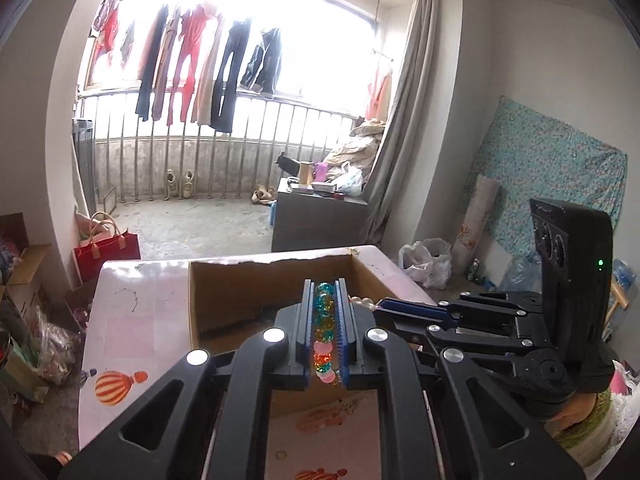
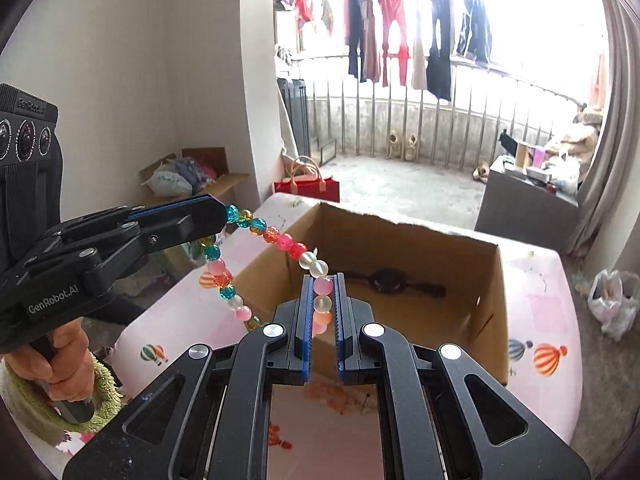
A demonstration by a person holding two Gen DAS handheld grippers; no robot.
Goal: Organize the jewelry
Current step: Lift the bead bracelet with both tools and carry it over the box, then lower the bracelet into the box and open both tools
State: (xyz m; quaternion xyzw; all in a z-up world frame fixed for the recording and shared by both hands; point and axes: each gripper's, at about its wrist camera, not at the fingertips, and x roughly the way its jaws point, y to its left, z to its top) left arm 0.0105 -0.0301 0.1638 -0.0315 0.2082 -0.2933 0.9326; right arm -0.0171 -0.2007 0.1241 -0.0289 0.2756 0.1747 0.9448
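While clamped at both ends, bead bracelet (image 2: 280,240) hangs as a loop betw. two grippers, above near-left edge of cardboard box (image 2: 460,280).

- Left gripper (image 1: 325,316): jaws narrow, closed on teal/amber beads; row of beads pinched lengthwise betw. blue pads (image 1: 307,320). Seen from right wrist view, enters from left, held by hand (image 2: 68,360) at lower left.
- Right gripper (image 2: 322,312): jaws narrow, closed on pink/white beads at opposite part of loop.
- Two-point hold prob. keeps strand spread and untangled, w/ slack part drooping below left gripper (image 2: 232,292).
- Box sits on pink balloon-print table (image 2: 552,320), open top facing up; dark item, poss. a watch (image 2: 388,280), lies on box floor toward far side. Box presumably serves as collection bin for jewelry.
- Bracelet not yet inside box; appears apart from box wall, though exact clearance cannot be told.

Next step, as judged: shift both grippers far-right over box opening, lower, then release one end first so strand drops in w/o snagging on rim. Risk: round beads may slip from pads if grip eases early.
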